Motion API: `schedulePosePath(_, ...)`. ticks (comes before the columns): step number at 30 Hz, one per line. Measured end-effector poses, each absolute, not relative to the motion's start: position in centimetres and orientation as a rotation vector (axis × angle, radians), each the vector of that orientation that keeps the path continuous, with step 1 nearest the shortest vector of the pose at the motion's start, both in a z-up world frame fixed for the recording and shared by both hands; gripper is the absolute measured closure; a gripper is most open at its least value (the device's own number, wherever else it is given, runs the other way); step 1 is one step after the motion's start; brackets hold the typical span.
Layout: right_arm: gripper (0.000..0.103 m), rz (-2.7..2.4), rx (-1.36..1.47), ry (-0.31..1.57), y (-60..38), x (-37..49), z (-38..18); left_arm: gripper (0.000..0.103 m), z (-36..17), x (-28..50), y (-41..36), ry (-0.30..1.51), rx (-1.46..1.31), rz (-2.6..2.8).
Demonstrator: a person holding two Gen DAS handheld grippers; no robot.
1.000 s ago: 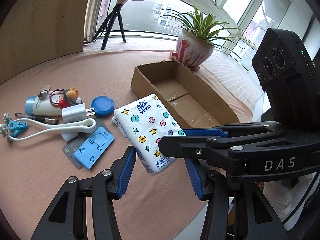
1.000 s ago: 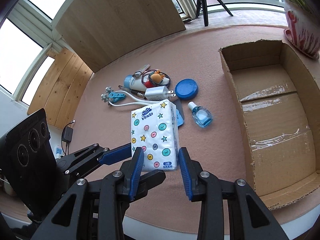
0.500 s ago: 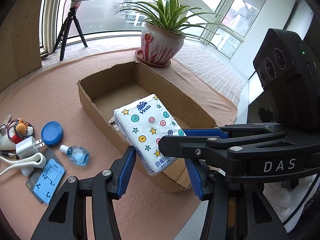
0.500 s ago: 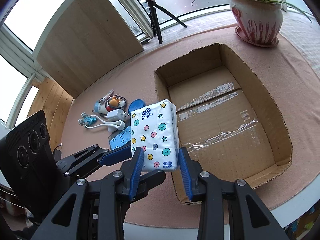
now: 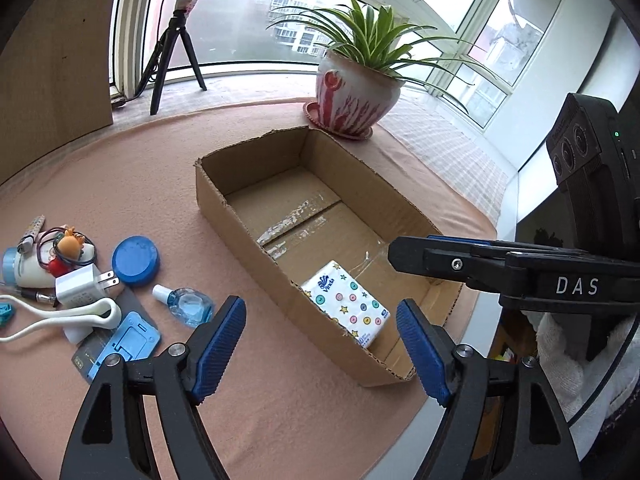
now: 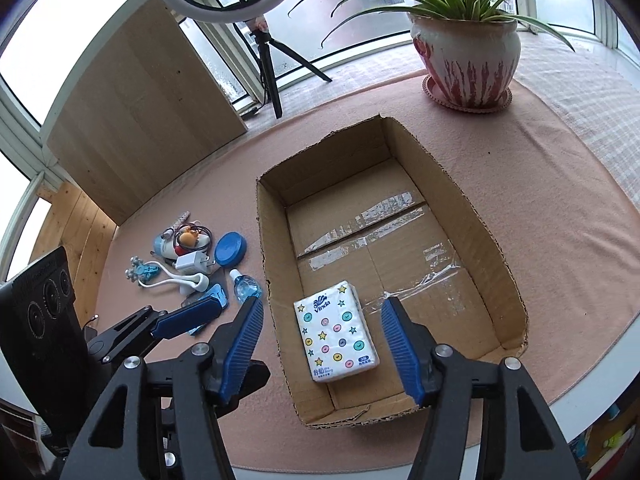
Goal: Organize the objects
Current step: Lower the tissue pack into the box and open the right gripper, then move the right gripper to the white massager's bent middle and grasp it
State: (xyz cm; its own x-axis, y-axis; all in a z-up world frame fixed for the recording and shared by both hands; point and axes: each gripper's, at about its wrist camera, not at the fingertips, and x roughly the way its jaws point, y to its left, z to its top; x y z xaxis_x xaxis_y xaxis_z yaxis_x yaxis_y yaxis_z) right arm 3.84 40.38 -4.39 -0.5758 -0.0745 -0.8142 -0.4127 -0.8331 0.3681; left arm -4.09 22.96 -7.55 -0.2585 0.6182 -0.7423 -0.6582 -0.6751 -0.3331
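A white tissue pack [image 5: 346, 303] [image 6: 335, 332] printed with stars and dots lies flat on the floor of the open cardboard box [image 5: 236, 200] [image 6: 480, 216], in its near corner. Above it my left gripper [image 5: 320, 338] hangs with its jaws opening and nothing between the blue pads. My right gripper [image 6: 322, 338] is likewise above the pack, jaws opening and clear of it. In the left wrist view the right gripper's finger [image 5: 440, 254] crosses over the box's near end.
Small items lie left of the box: a blue lid [image 5: 135, 260], a clear blue bottle [image 5: 188, 305], a white charger plug [image 5: 82, 286], a blue phone stand [image 5: 128, 340], a white tube [image 5: 24, 268] and a toy figure. A potted plant [image 5: 356, 92] stands behind the box. The table edge runs close at the front.
Both grippers carried the tissue pack over the box, then opened. The pack has dropped from between them onto the box floor.
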Motion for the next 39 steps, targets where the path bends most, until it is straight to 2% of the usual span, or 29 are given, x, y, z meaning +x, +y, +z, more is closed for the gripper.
schedulePosePath(7,0.045,2.502,-1.327,0.809,39.8,3.5,-4.5,0.022,-8.8,-6.1,18.1,0.008,-1.238,2.092)
schedulePosePath(20,0.045,2.525,-1.387,0.797,37.4,2.4,-5.4,0.023,-12.5,-13.6,5.3,-0.215,-1.493,2.311)
schedulePosePath(26,0.045,2.533,-1.409,0.789,36.3,2.2,-5.8,0.024,-13.4,-17.0,1.7,-0.268,-1.546,2.369)
schedulePosePath(29,0.045,2.531,-1.42,0.78,35.8,2.3,-5.9,0.03,-13.6,-17.9,1.3,-0.266,-1.56,2.367)
schedulePosePath(39,0.045,2.511,-1.456,0.78,34.9,2.7,-6.5,0.034,-15.8,-18.7,2.0,-0.152,-1.632,2.248)
